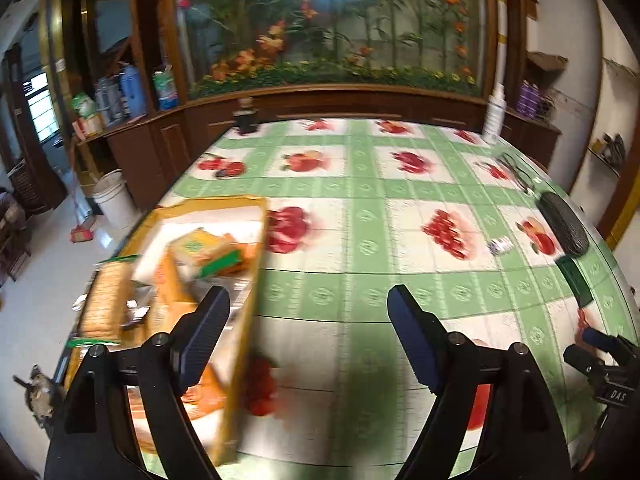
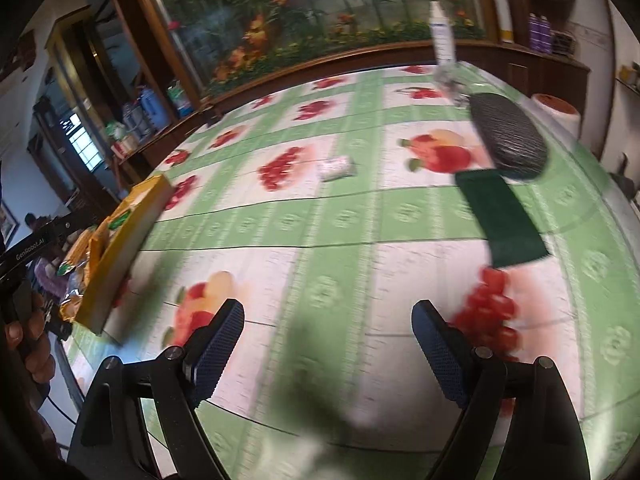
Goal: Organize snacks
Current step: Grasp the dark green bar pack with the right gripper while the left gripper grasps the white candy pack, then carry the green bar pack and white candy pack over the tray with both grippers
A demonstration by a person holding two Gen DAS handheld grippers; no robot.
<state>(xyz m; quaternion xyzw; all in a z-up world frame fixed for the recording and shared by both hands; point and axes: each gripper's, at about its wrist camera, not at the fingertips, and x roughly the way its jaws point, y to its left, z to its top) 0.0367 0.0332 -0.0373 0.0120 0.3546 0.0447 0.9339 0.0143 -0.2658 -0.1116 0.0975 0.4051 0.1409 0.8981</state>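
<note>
A yellow cardboard box (image 1: 244,308) lies at the table's left edge, holding several orange, green and biscuit snack packs (image 1: 204,256). My left gripper (image 1: 308,300) is open and empty, its left finger over the box's right wall. The box also shows at the left in the right wrist view (image 2: 120,256). My right gripper (image 2: 328,312) is open and empty above the tablecloth. A small white wrapped item (image 2: 336,168) lies mid-table; it also shows in the left wrist view (image 1: 501,245). Both views are motion-blurred.
The table has a green-and-white fruit-print cloth (image 1: 360,240). A dark oval case (image 2: 508,136) and a dark green flat pack (image 2: 504,216) lie at the right. A white bottle (image 2: 442,36) and a dark jar (image 1: 245,118) stand at the far edge. A wooden cabinet (image 1: 320,100) stands behind.
</note>
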